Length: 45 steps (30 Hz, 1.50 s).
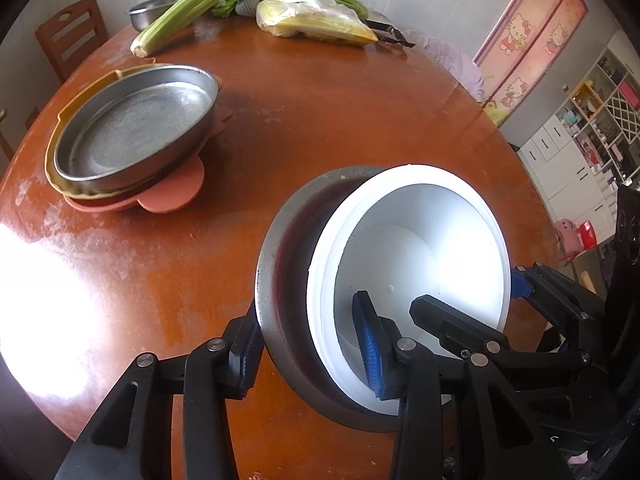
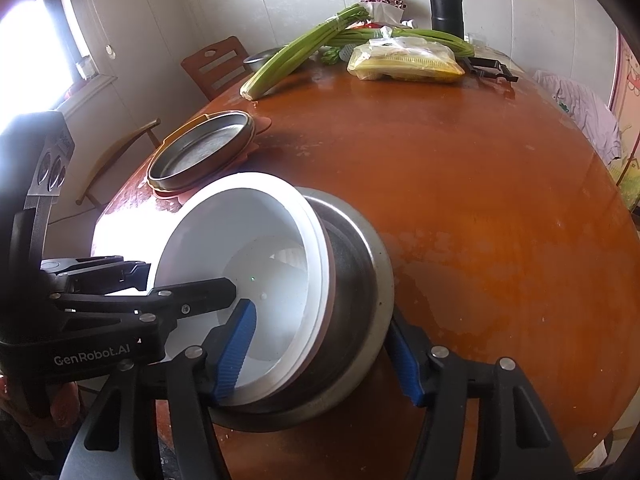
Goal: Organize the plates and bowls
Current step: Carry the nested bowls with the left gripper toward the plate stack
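Note:
A white bowl [image 1: 420, 240] sits nested in a grey metal bowl [image 1: 280, 264] near the front of the brown round table [image 1: 340, 112]. My left gripper [image 1: 308, 344] is shut on the stack's near-left wall, with one blue pad inside the white bowl and the other outside the metal one. My right gripper [image 2: 320, 332] clamps the opposite side of the white bowl [image 2: 240, 240] and metal bowl [image 2: 360, 280] the same way. Each gripper shows in the other's view: right gripper [image 1: 472, 292], left gripper [image 2: 184, 276]. Further left, a metal pan [image 1: 136, 128] rests on a yellow plate [image 1: 56, 128] and a pink plate [image 1: 176, 196].
At the table's far edge lie celery stalks [image 1: 192, 4], a bag of corn [image 1: 316, 20], a small steel bowl [image 1: 152, 8] and a black clip tool [image 1: 392, 34]. A black flask [image 2: 446, 0] stands behind them. A wooden chair [image 1: 72, 36] is at the far left.

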Available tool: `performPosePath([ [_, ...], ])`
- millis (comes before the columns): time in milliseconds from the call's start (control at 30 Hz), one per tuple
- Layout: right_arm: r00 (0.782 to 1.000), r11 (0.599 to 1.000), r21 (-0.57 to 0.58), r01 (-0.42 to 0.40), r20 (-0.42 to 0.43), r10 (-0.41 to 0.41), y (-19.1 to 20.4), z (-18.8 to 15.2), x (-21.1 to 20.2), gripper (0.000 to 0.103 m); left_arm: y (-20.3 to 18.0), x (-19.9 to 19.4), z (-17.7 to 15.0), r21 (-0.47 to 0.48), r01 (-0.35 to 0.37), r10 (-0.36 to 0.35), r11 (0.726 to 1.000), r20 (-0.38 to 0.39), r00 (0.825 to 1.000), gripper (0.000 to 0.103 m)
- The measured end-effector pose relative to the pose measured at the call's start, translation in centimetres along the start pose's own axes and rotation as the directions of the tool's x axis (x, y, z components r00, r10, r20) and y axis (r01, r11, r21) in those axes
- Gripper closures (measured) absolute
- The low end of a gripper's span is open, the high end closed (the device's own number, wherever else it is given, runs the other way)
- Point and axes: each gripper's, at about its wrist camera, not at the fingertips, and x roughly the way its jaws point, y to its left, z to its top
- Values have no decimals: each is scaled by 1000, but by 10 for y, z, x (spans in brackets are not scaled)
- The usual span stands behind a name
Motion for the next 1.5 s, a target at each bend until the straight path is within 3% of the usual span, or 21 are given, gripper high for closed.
performPosePath([
  [1500,998,1000,9,20,53,-20,-1,40,-13,42,1,-20,45,15,3,-3,1000,46,999,61],
])
